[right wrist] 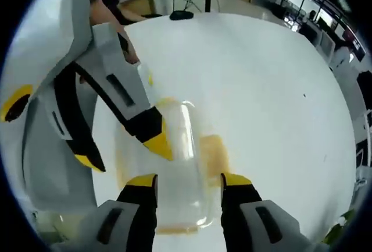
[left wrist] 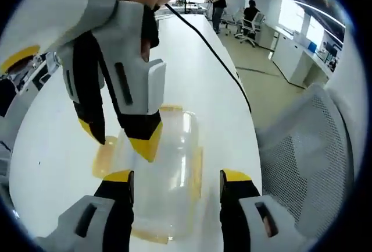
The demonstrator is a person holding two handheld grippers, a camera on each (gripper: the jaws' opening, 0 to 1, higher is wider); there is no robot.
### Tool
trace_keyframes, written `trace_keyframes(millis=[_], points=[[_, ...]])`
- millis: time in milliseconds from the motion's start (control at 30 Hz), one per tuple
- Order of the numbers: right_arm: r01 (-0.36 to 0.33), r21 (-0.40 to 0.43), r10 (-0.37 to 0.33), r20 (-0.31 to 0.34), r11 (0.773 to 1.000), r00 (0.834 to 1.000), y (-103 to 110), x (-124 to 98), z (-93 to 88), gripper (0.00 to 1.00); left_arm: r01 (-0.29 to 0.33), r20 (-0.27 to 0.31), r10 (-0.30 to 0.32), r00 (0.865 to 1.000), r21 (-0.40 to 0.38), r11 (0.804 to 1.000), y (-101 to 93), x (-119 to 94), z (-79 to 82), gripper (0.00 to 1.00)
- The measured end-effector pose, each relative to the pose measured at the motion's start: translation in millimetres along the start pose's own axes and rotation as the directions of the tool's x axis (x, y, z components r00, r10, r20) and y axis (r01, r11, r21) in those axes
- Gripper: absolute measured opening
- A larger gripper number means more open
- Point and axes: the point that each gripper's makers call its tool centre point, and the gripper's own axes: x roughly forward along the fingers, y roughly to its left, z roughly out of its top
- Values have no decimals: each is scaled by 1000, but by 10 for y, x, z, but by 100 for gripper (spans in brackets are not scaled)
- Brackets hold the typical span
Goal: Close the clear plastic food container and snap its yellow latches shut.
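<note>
Clear plastic container (left wrist: 165, 173) w/ yellow latches lies flat on white table (left wrist: 197, 71), directly ahead of and partly between the jaws of both tongs. Left gripper view: left gripper (left wrist: 176, 183) jaws apart, nothing clamped; container body runs from between the yellow tips forward. One yellow latch (left wrist: 104, 156) sits off the left jaw side, lying out flat on the table; another latch (left wrist: 196, 170) along the container edge nearer the right jaw; a third at the near end, low between the jaws. Right gripper comes in from upper left of that view, its yellow tips apart, one tip over or touching the lid top — contact cannot be confirmed. Right gripper view: right gripper (right wrist: 189, 183) jaws likewise apart, straddling the container (right wrist: 174, 164) end; yellow latch (right wrist: 212, 150) just ahead of its right jaw. Left gripper enters from the left, one tip down on or just above the lid. Black cable (left wrist: 209, 48) runs across the table beyond; mesh chair (left wrist: 314, 147) beside the table edge.
</note>
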Motion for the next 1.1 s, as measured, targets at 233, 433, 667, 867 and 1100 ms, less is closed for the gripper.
trace_keyframes(millis=[233, 433, 667, 867, 1100], points=[[-49, 3, 49, -4, 999, 999, 3, 26, -1, 41, -39, 5, 39, 999, -9, 999, 17, 9, -2, 59], [-114, 23, 114, -13, 993, 993, 8, 55, -9, 40, -64, -12, 65, 998, 29, 998, 20, 23, -19, 59], [-177, 7, 177, -41, 984, 983, 20, 91, 4, 40, -113, -28, 116, 993, 77, 991, 73, 42, -37, 51], [-217, -6, 216, -65, 976, 974, 32, 105, 6, 40, -150, -46, 158, 986, 143, 978, 107, 72, -42, 50], [-244, -13, 242, -95, 970, 966, 40, 118, 4, 40, -175, -53, 185, 981, 160, 972, 125, 98, -44, 52]])
